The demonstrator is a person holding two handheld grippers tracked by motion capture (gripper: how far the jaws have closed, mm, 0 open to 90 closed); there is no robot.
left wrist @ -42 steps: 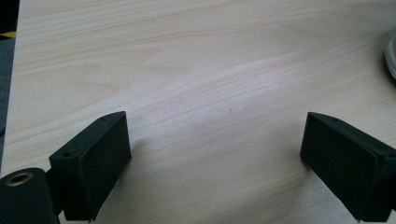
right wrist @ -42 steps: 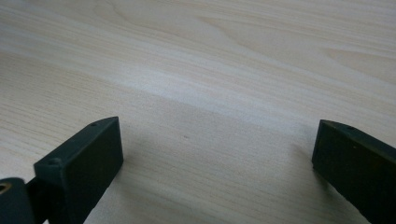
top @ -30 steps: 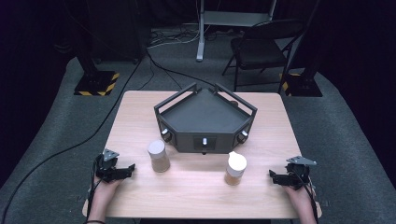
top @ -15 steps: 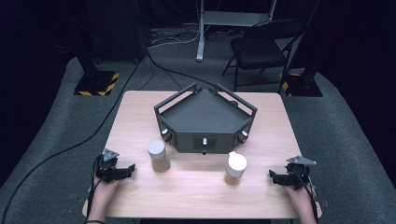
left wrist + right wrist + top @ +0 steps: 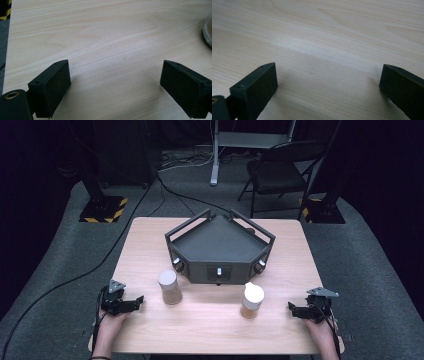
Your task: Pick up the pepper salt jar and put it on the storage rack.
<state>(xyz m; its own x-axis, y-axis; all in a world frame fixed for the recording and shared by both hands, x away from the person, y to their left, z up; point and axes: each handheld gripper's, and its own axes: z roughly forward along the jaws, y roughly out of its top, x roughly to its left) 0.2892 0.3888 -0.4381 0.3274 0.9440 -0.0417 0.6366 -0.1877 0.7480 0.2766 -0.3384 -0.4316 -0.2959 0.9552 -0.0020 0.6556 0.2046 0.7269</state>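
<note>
Left gripper [image 5: 134, 301] sits low at the near-left corner of the desk [image 5: 210, 330], held in the person's left hand [image 5: 107, 325]. Its jaws stand wide apart, nothing between them; in the left gripper view just bare wood grain shows in the gap [image 5: 115, 82].

Right gripper [image 5: 292, 309] mirrors it at the near-right corner, in the right hand [image 5: 320, 327], jaws pointing inward toward desk centre. Jaws also spread wide, nothing held; bare wood between them in the right gripper view [image 5: 328, 85].

Two jars on the desk between the grippers, both upright, both with white lids and brownish contents:
- left jar [image 5: 169, 287], just right of the left gripper, near the front-left corner of the tray; a curved edge of glass at the right border of the left gripper view [image 5: 208, 30] may be this jar, cannot tell for sure.
- right jar [image 5: 252, 300], left of the right gripper, slightly nearer the person than the other.

Jars are well apart from each other; neither touches a gripper.

Dark angular tray [image 5: 218, 242] with raised rails sits mid-desk behind the jars.
</note>
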